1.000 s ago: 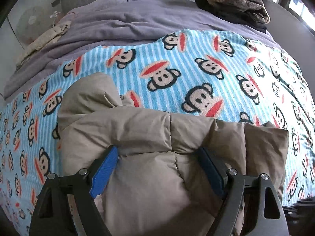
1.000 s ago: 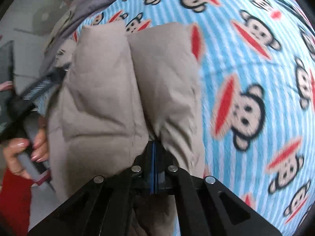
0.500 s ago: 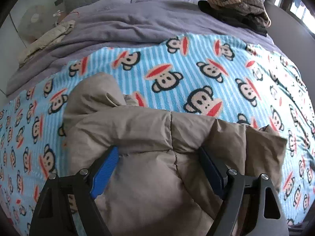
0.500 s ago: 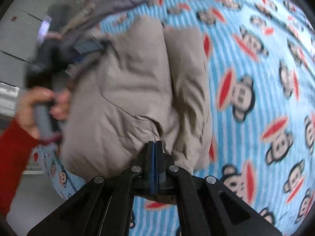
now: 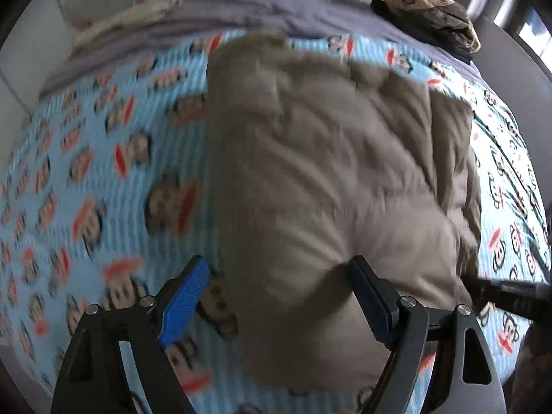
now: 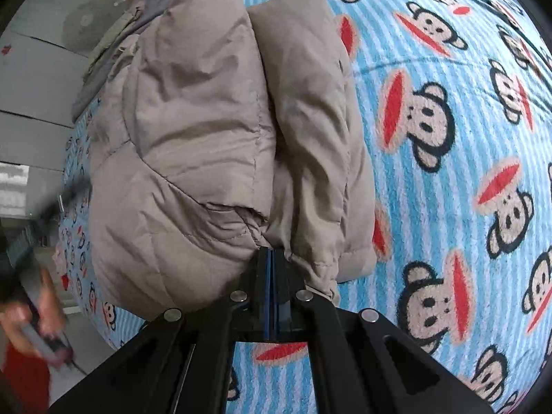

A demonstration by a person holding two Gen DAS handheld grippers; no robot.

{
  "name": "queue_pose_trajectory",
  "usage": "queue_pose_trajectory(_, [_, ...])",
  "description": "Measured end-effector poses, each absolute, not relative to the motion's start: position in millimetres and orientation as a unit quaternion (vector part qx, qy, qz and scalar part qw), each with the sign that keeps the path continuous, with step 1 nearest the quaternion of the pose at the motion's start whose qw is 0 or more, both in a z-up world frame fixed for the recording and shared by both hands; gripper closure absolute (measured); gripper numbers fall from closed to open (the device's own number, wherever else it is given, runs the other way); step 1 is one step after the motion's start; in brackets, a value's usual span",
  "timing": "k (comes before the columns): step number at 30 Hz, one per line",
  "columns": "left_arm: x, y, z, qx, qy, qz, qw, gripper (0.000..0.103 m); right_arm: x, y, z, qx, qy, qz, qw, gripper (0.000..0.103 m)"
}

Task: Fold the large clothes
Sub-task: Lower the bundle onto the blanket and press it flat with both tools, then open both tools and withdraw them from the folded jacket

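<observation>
Nearest me, the right gripper [image 6: 272, 258] has its jaws clamped flat together on a pinch of fabric at the near edge of the tan puffer jacket [image 6: 207, 145], right where two padded folds meet. The left gripper [image 5: 276, 296] hangs over the jacket's near left edge with its jaws spread wide; one blue pad sits above the blanket, the other above the padding, and they grip nothing. The jacket lies bundled lengthwise in the middle of the bed, on the blue monkey-print blanket [image 6: 448, 69], one thick roll doubled beside another. Off to the side a hand [image 6: 31, 314] with a red sleeve holds the left gripper's handle. Farther back come a grey duvet [image 5: 276, 3] and a heap of dark clothes [image 5: 431, 13] at the head of the bed.

The fold looks partway done. Next, I reckon, the open jaws need a fresh hold on the near hem so both can carry it over.
</observation>
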State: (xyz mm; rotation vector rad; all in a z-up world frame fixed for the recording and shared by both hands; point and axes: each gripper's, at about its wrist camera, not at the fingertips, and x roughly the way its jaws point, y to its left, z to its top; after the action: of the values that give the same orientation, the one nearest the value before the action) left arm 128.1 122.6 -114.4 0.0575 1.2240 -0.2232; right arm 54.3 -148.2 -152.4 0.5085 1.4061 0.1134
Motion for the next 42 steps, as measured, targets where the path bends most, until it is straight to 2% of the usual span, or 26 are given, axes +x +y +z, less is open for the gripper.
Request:
queue_pose_trajectory(6, [118.0,130.5,-120.2,-0.016,0.589,-0.091,0.803,0.018,57.6,-131.0,-153.1,0.204,0.656,0.037,0.726,0.103])
queue_pose_trajectory(16, [109.2,135.1,-105.5,-0.011,0.602,-0.103,0.792,0.018,47.9,-123.2,-118.9,0.202,0.645,0.033,0.736,0.100])
queue_pose_trajectory(36, [66.2,134.1,-32.4,-0.010,0.583,-0.093,0.807,0.018,18.7,-126.7,-58.5,0.186,0.618,0.008,0.764,0.100])
queue_pose_trajectory(37, [65.5,134.3,-28.4,-0.011,0.579,-0.089,0.811,0.016,19.7,-125.8,-53.0,0.179,0.614,0.005,0.768,0.100])
queue_pose_trajectory(39, [64.9,134.8,-19.5,-0.011,0.568,-0.080,0.819,0.000,22.3,-122.0,-41.5,0.164,0.605,-0.002,0.779,0.100])
queue_pose_trajectory(41, [64.4,134.4,-11.6,-0.010,0.560,-0.079,0.824,0.000,24.4,-121.3,-31.1,0.156,0.596,-0.008,0.788,0.099])
queue_pose_trajectory(42, [64.3,133.8,-9.5,-0.009,0.559,-0.079,0.825,0.000,25.4,-121.4,-27.1,0.154,0.593,-0.010,0.790,0.094])
